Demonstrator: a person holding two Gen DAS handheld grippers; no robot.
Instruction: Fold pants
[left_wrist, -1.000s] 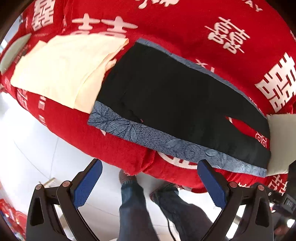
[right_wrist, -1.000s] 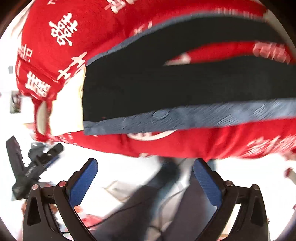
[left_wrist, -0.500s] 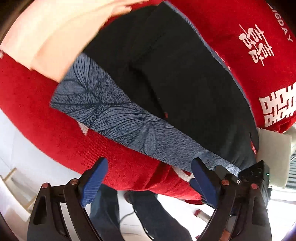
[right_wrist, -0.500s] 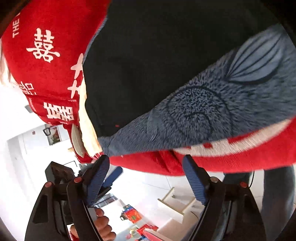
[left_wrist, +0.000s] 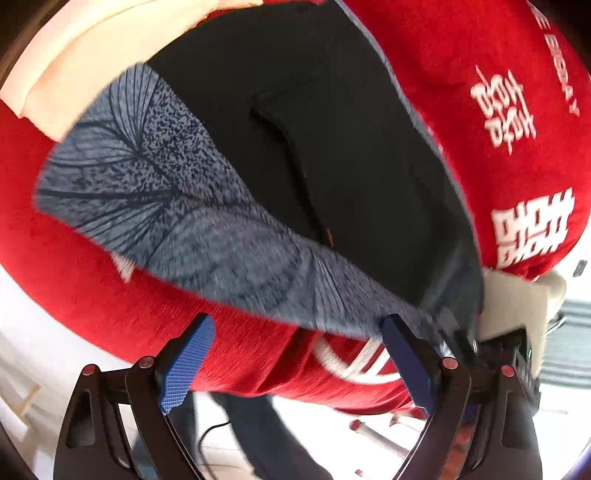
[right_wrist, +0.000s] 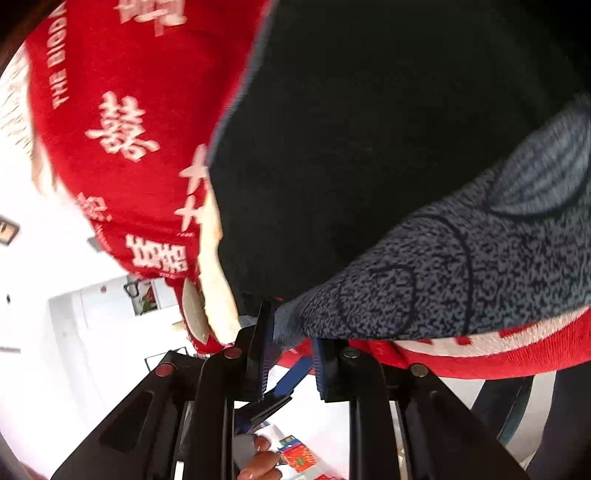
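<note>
Black pants (left_wrist: 332, 140) with a grey leaf-patterned side stripe (left_wrist: 177, 206) lie flat on a red cloth (left_wrist: 92, 295) with white characters. My left gripper (left_wrist: 295, 363) is open, its blue pads at the near edge of the stripe, over the red cloth. My right gripper (right_wrist: 290, 349) is nearly shut on the corner of the grey stripe (right_wrist: 424, 277) of the pants (right_wrist: 369, 129), at the cloth's edge. That gripper also shows at the right of the left wrist view (left_wrist: 465, 343).
A cream folded cloth (left_wrist: 85, 62) lies at the far left beside the pants. A pale pad (left_wrist: 513, 306) sticks out under the red cloth at the right. White floor and the person's legs (left_wrist: 266, 435) are below the edge.
Both grippers moved in close to the near edge of the pants. The right gripper's jaws closed from wide open onto the stripe corner. The left stayed open.
</note>
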